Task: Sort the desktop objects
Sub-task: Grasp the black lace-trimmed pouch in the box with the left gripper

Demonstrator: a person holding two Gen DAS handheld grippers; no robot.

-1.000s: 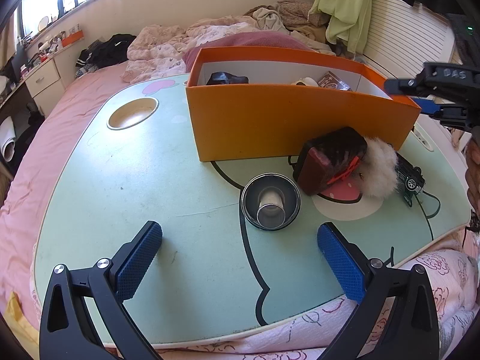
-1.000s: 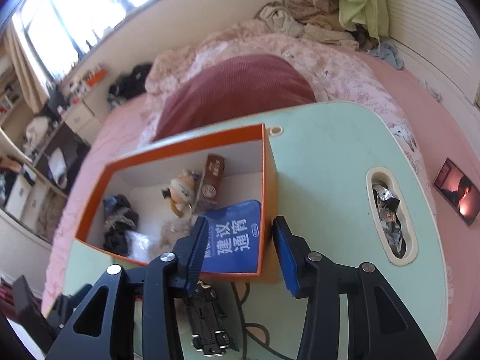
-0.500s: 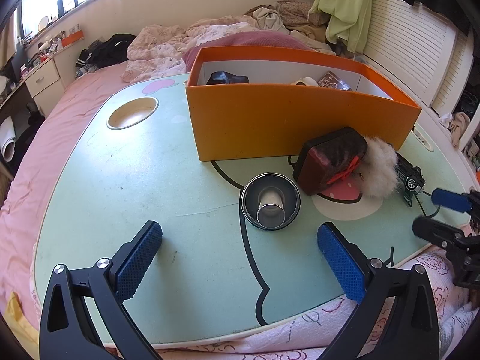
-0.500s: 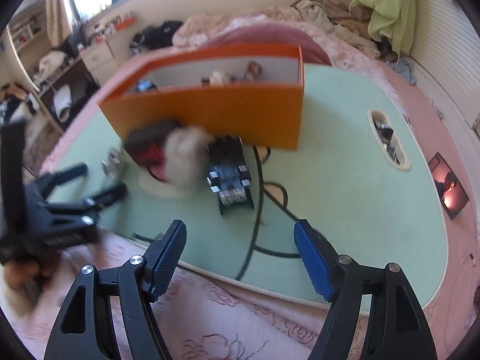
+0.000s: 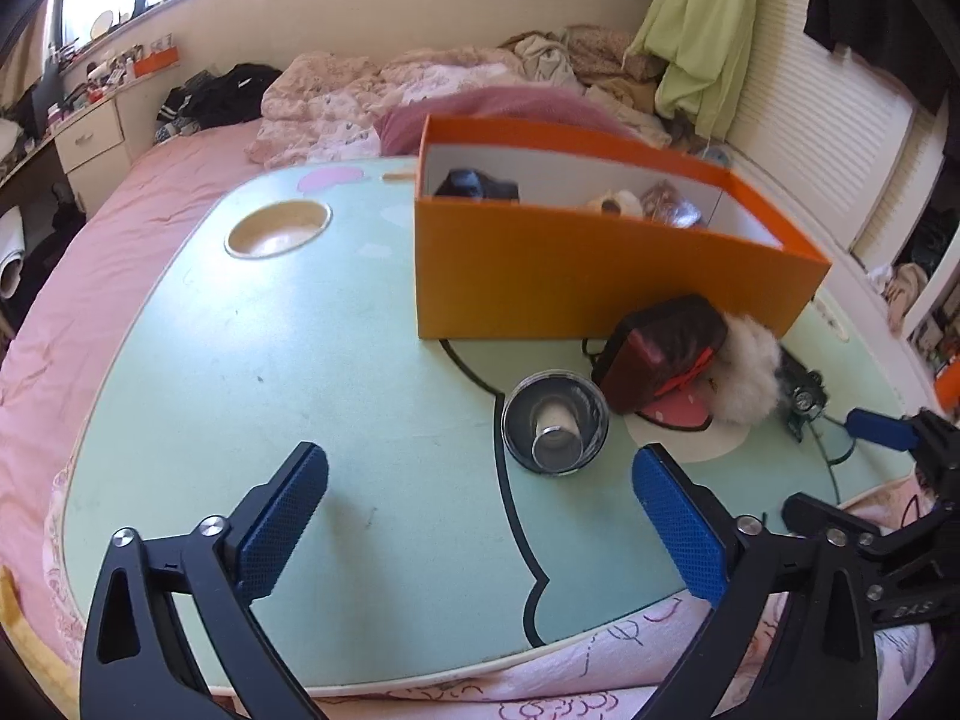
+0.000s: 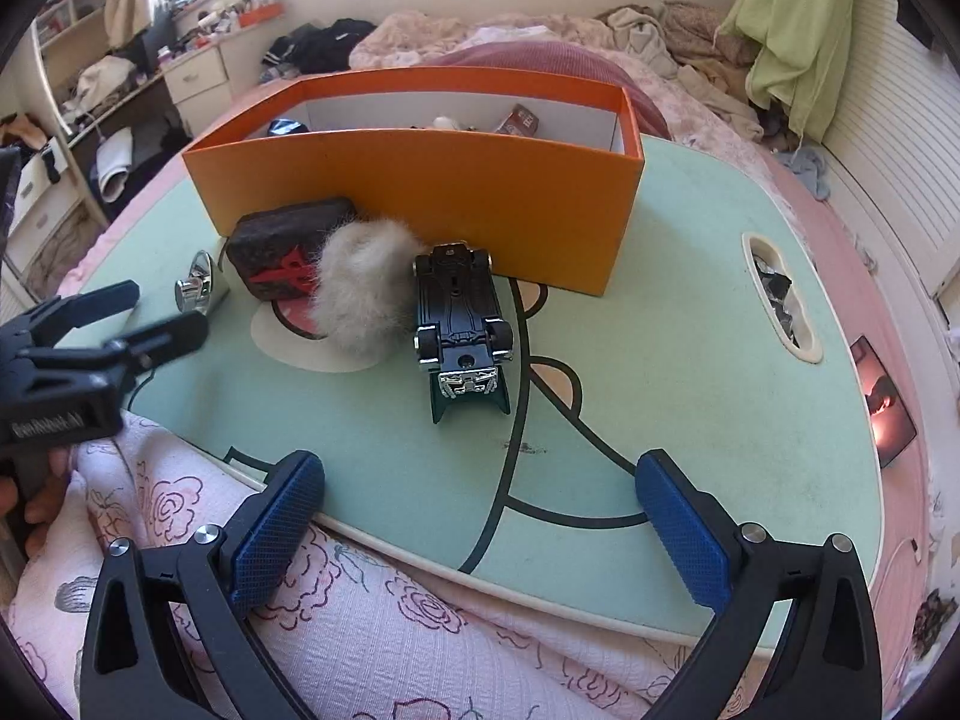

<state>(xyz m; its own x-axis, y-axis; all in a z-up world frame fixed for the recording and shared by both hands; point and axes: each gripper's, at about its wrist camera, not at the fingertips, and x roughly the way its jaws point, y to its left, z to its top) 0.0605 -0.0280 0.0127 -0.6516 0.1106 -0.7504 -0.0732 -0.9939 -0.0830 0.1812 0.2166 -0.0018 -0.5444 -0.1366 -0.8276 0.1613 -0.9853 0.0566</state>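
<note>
Left gripper (image 5: 480, 516): we see it poised over the near edge of the green table (image 5: 252, 360), jaws wide and just closing, with only bare tabletop between the blue pads.
Cup recess (image 5: 278, 229): one round hollow is set in the table's far left corner, well apart from everything else.
Metal cup (image 5: 555, 429): we count one, lying on its side with its mouth toward the left camera, just ahead of the left gripper's right finger.
Dark pouch (image 5: 660, 348): one, with a red trim, leans just in front of the box wall and touches the fur pompom.
Fur pompom (image 6: 363, 288): one pale ball sits between the pouch and the toy car, brushing both.
Orange box (image 6: 420, 192): one open box stands behind the loose items; inside we make out a dark bundle, a small pale toy and a small packet, the rest hidden by the near wall.
Toy car (image 6: 459, 312): one black car lies belly up, its rear against the box wall and its chrome end toward the right gripper.
Right gripper (image 6: 480, 528): we see it above the table's near edge and a floral quilt (image 6: 372, 624), jaws opening to full spread, gripping nothing; the car lies ahead of the pads, apart from them.
Slot (image 6: 780, 300): one oval opening at the table's right side holds crumpled scraps.
</note>
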